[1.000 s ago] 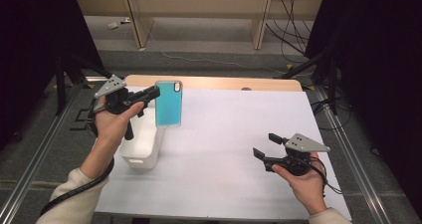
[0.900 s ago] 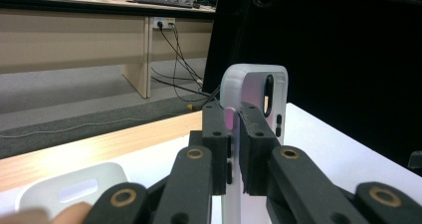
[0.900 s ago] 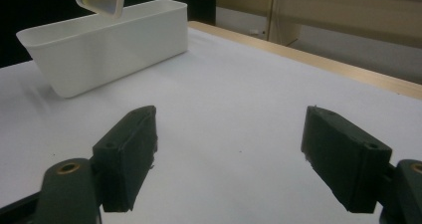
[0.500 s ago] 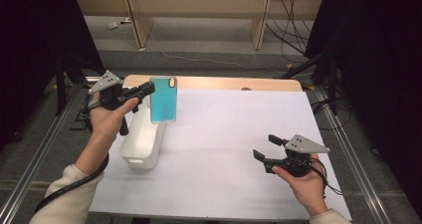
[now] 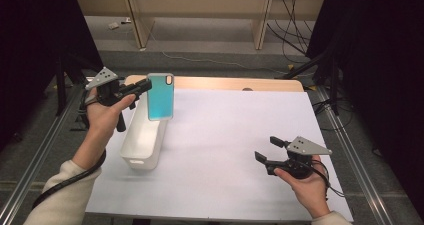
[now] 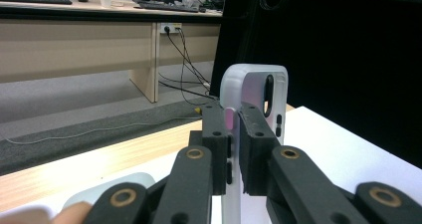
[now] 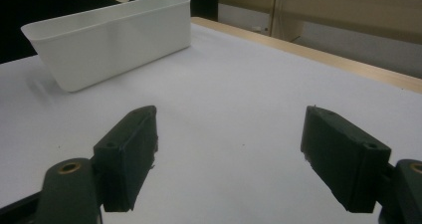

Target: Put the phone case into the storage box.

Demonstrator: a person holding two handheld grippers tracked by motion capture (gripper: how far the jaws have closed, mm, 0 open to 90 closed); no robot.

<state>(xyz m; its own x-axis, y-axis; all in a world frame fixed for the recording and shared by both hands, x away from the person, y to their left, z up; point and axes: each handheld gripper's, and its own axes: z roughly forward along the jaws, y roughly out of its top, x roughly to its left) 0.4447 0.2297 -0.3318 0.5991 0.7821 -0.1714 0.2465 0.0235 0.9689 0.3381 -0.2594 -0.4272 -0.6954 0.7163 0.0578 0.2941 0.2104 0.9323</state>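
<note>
Above the white bin (image 5: 142, 140), teal phone case (image 5: 161, 97) between left hand-held gripper (image 5: 142, 87) jaws.

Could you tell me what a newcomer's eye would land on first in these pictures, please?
First, the teal phone case, held upright in the air by the left tongs, which pinch its edge above the far end of the white bin. Next, the right tongs, open and holding nothing, low over the white table at its near right.
</note>
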